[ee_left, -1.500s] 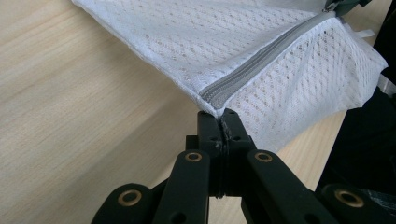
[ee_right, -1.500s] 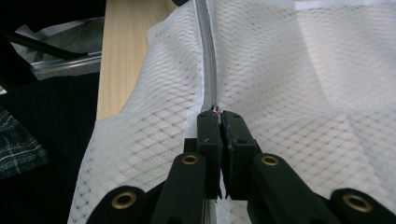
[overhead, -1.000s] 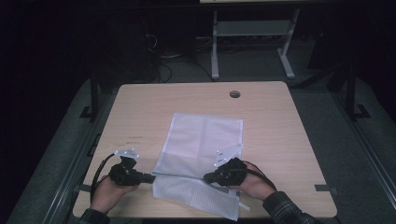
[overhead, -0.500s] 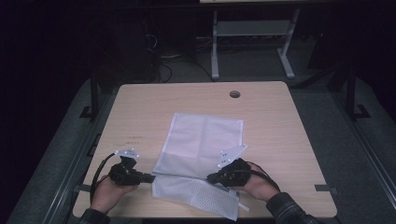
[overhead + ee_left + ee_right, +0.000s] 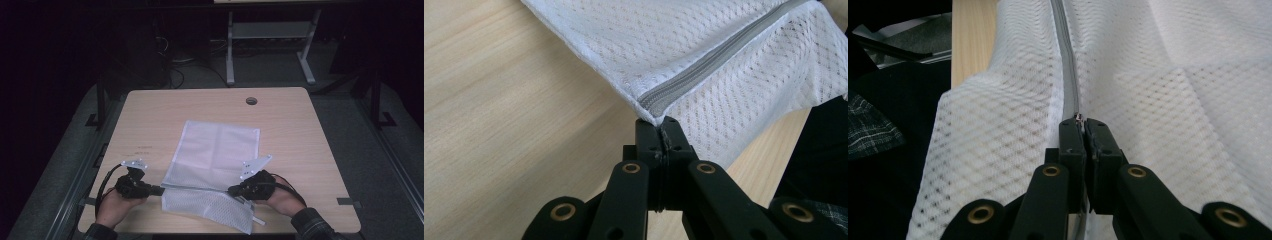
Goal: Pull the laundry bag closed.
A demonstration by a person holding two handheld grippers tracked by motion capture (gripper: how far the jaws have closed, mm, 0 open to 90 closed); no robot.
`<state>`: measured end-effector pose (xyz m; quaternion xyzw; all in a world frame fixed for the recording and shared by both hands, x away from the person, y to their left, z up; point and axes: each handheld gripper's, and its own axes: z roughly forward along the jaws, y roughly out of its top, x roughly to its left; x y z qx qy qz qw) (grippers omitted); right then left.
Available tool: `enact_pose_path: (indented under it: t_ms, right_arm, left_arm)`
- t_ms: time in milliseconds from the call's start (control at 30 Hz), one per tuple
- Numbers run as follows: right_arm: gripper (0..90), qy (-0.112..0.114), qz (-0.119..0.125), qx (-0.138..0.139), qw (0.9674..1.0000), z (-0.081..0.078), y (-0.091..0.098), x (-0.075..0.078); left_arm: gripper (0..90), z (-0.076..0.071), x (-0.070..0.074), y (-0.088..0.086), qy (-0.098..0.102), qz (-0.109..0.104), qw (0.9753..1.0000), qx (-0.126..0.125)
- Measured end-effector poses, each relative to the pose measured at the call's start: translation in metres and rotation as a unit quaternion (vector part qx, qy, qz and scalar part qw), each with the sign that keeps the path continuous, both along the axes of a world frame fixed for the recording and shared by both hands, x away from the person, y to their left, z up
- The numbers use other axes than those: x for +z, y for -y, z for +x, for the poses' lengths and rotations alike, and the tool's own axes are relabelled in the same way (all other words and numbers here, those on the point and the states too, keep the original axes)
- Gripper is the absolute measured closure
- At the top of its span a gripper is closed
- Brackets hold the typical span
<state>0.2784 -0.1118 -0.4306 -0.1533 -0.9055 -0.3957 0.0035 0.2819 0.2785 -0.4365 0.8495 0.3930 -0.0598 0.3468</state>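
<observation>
A white mesh bag (image 5: 215, 147) with a grey zipper (image 5: 714, 60) lies on the wooden table (image 5: 300, 130), its near part folded over along the zipper line. At the bag's left corner my left gripper (image 5: 161, 190) is shut on the zipper's end (image 5: 659, 131), and the mesh there is pulled taut. My right gripper (image 5: 232, 190) is shut on the small metal zipper pull (image 5: 1079, 118), with the zipper (image 5: 1068, 65) running straight away from its jaws. Both grippers lie low near the table's front edge, pointing toward each other.
A round cable hole (image 5: 251, 101) sits near the table's far edge. Behind the table a metal stand (image 5: 270, 55) and cables rest on the dark floor. A plaid sleeve (image 5: 312, 225) comes in at the front right.
My right hand has shifted very slightly to the right along the zipper line. The left hand and the bag's far part look unchanged.
</observation>
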Motion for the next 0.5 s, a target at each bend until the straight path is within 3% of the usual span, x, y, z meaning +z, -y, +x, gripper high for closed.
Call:
enact_pose_path:
  t_ms: [500]
  right_arm:
    - [86.4,0.000,-0.006,-0.010,0.9999,-0.002,0.014,0.000]
  left_arm:
    - [89.2,0.000,0.000,0.001,-0.002,0.003,1.0000,0.002]
